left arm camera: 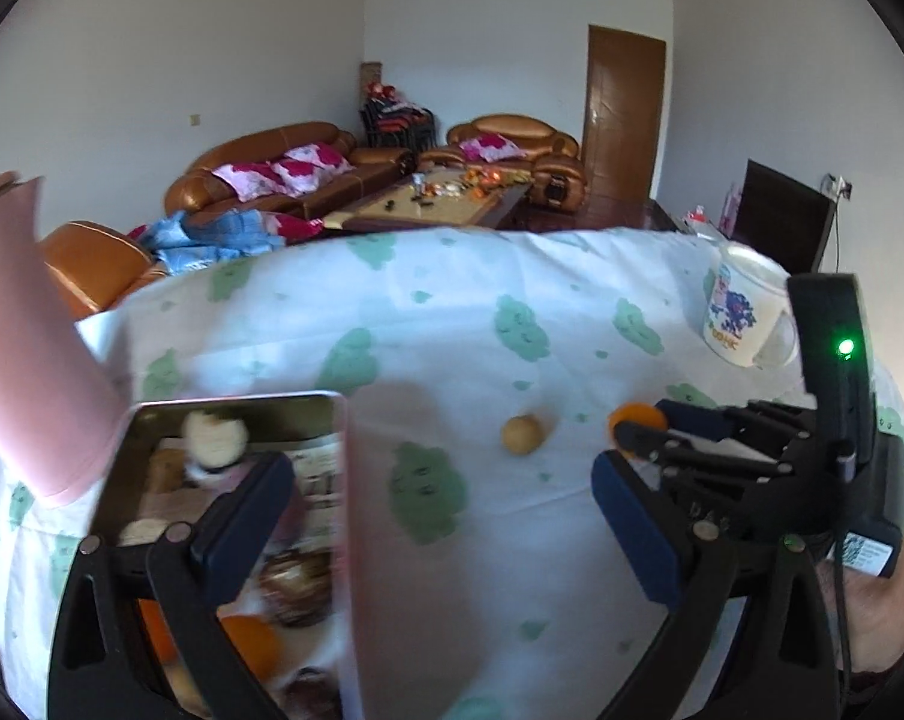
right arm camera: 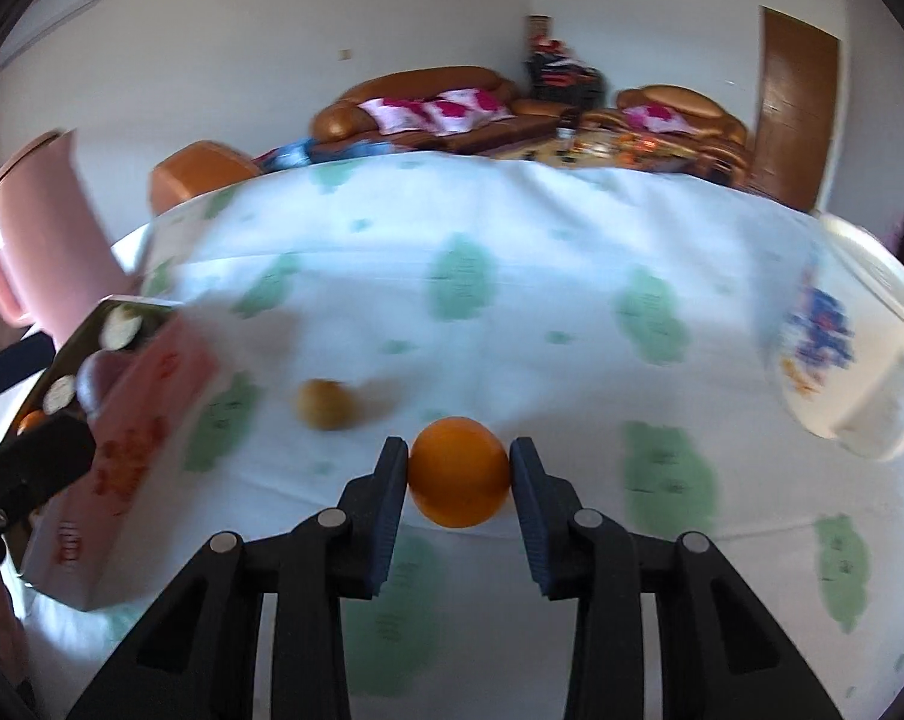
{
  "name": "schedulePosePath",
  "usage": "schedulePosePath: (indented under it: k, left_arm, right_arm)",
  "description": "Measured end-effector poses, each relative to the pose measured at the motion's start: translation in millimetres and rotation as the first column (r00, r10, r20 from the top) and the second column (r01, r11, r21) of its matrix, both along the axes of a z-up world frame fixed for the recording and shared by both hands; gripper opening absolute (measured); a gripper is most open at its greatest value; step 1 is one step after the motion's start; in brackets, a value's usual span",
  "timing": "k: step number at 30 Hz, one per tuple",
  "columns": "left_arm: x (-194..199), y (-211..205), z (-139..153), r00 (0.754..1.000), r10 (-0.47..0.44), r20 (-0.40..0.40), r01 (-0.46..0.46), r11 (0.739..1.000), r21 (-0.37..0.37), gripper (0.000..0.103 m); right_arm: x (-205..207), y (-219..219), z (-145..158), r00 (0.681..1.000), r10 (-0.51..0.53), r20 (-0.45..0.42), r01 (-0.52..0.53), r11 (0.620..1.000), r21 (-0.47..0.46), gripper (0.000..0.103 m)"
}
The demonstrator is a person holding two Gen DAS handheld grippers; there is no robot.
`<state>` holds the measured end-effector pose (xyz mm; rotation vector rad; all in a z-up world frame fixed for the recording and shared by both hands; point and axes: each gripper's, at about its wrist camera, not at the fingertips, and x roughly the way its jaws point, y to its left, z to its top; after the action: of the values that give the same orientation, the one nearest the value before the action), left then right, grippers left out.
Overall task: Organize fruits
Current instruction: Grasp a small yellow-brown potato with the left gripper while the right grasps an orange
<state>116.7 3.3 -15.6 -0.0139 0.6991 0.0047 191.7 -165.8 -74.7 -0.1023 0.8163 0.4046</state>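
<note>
At the left edge of the cloth-covered table point(right arm camera: 511, 252), a pink jug point(right arm camera: 38, 228) is seen standing, and just beside it a pink box point(left arm camera: 224, 516) is found with its lid off. Inside the box, fruits are blurred: an orange one point(left arm camera: 251, 642), brownish ones and a pale round one can be made out. The left gripper point(left arm camera: 446, 516) is held over this box, one finger point(left arm camera: 242, 510) in front of the box's inside and the other over bare cloth; its jaws are spread wide and nothing is held between them. To the right of the box, a small yellow-brown fruit point(right arm camera: 326, 411) is left lying alone on the white cloth with green patches. Further right, an orange point(right arm camera: 459, 471) is pinched between the blue pads of the right gripper point(right arm camera: 459, 480), which are pressed against both its sides; whether it is lifted clear of the cloth cannot be told. Near the right edge, a white mug point(left arm camera: 745, 315) with a blue print is set apart from the fruit. Behind the table, brown sofas point(left arm camera: 284, 168) can be seen.
</note>
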Motion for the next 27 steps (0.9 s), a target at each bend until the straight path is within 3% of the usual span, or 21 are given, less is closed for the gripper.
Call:
schedulePosePath:
  k: [6,8,14,22,23,27]
  left_arm:
    - [40.3,-23.7,-27.1,0.995,-0.024,-0.1,0.023,1.0,-0.011,0.085]
    - [51.1,-26.2,-35.7,0.99,-0.025,-0.138,0.022,0.999,-0.022,0.069]
    - [73.9,-31.0,-56.6,0.977,-0.031,-0.209,0.016,0.997,-0.077,0.048]
    - [82.8,-26.0,-60.8,0.98,-0.03,-0.198,0.012,0.996,-0.093,0.034]
    - [82.6,-25.2,-60.8,0.98,-0.037,-0.196,0.017,0.995,-0.102,0.028]
    - [81.8,-25.1,-60.8,0.979,-0.061,-0.193,0.038,0.992,-0.124,0.028]
  right_arm:
    - [6.1,-42.0,1.7,0.996,-0.094,0.0,0.094,0.995,0.031,0.037]
    - [6.3,-48.0,2.6,0.994,-0.111,0.005,0.11,0.994,0.025,0.037]
    - [3.2,-43.7,5.1,0.996,-0.089,0.026,0.089,0.996,0.005,0.037]
    - [0.0,-39.4,5.8,0.997,-0.061,0.039,0.06,0.998,0.006,0.037]
    - [-0.3,-38.7,6.5,0.998,-0.056,0.041,0.056,0.998,0.01,0.037]
    - [-3.6,-35.6,8.3,0.998,-0.038,0.055,0.037,0.999,0.024,0.037]
